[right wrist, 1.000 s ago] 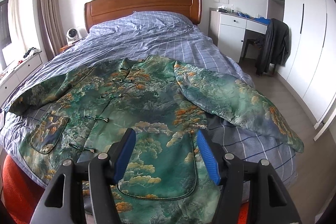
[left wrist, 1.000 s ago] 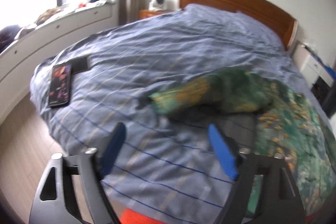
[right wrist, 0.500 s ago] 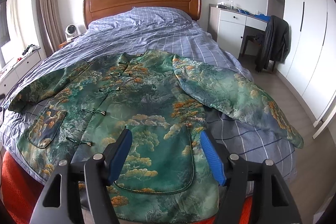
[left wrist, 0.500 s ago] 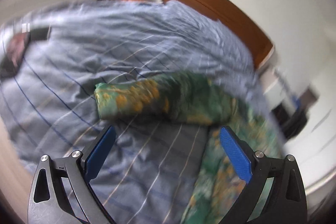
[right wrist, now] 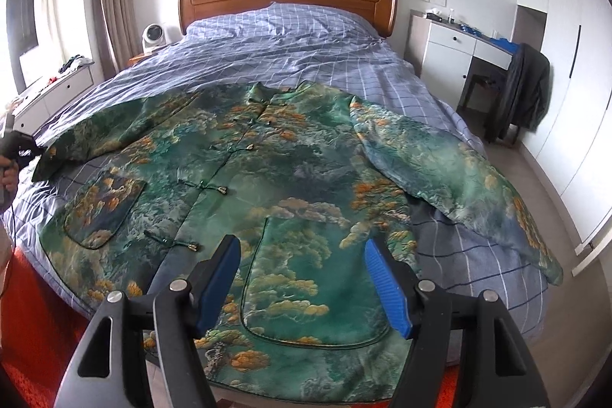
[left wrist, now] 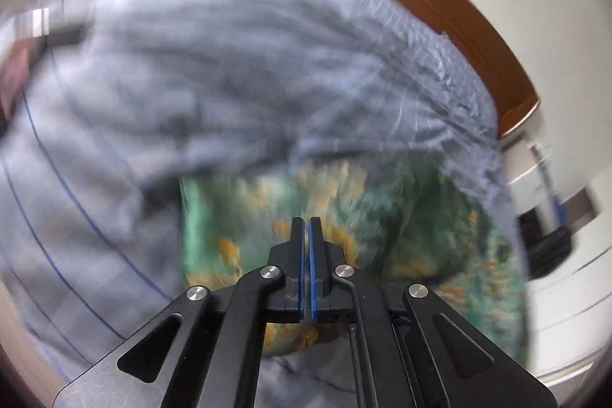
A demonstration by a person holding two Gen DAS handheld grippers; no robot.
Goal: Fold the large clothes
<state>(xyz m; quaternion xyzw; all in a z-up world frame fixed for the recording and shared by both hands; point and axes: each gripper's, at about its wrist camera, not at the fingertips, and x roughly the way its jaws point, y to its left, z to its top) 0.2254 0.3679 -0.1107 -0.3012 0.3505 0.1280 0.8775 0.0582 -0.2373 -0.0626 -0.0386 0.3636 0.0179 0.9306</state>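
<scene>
left claw point(left wrist: 306, 228) pressed closed over the blurred green sleeve point(left wrist: 344, 209) on the blue checked bedding point(left wrist: 191, 83).

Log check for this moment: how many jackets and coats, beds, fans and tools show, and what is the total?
Jackets and coats: 2 (green jacket, dark coat)
Beds: 1 (bed)
Fans: 1 (fan)
Tools: 2 (left tool, right tool)
Total: 6

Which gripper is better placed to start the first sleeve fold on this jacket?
Left. The left gripper is closed at the sleeve cuff, though blur hides the actual pinch. The right gripper hangs open above the jacket hem, gripping nothing.
</scene>
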